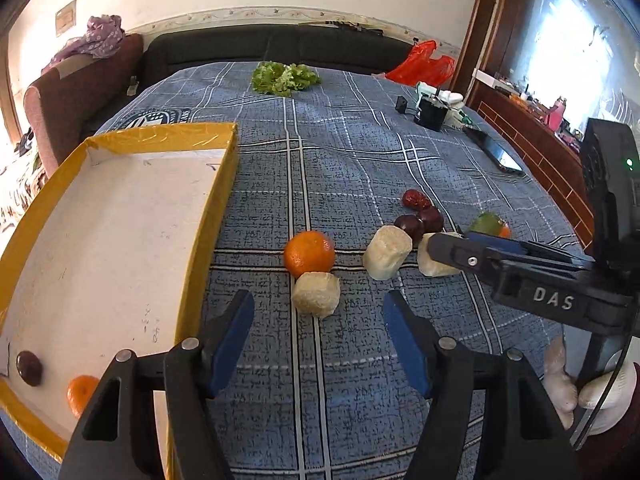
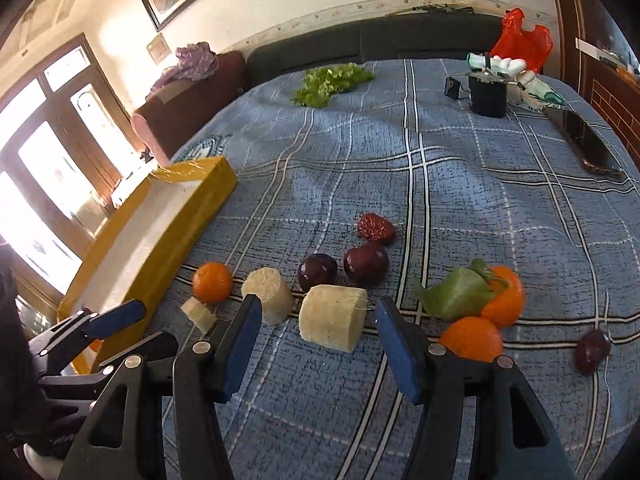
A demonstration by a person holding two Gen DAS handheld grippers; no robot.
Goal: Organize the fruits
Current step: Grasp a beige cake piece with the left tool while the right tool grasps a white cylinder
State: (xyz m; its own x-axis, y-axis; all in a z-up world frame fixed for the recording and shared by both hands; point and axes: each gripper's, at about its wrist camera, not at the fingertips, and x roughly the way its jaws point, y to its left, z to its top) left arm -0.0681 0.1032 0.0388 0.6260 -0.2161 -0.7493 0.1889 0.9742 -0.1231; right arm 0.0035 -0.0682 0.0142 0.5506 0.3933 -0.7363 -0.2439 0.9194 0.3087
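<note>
A yellow-rimmed box [image 1: 222, 184] lies at the left and holds a dark plum [image 1: 29, 367] and a small orange [image 1: 82, 394]. On the blue plaid cloth lie an orange [image 1: 309, 254], three pale cut chunks [image 1: 316, 294] [image 1: 387, 253] [image 1: 434, 266], two plums [image 1: 410, 226] and a red date [image 1: 416, 199]. My left gripper [image 1: 318, 324] is open, just short of the nearest chunk. My right gripper [image 2: 318, 328] is open around a pale chunk [image 2: 333, 317]. In the right wrist view, two oranges [image 2: 472, 338] with a green leaf [image 2: 456, 293] and a lone plum [image 2: 591, 350] lie to the right.
Lettuce [image 1: 285, 77] lies at the far side of the cloth. A black cup [image 1: 431, 114], a red bag [image 1: 422, 65] and a phone [image 1: 500, 155] sit at the far right. A sofa [image 1: 280, 46] and an armchair [image 1: 76, 88] stand beyond.
</note>
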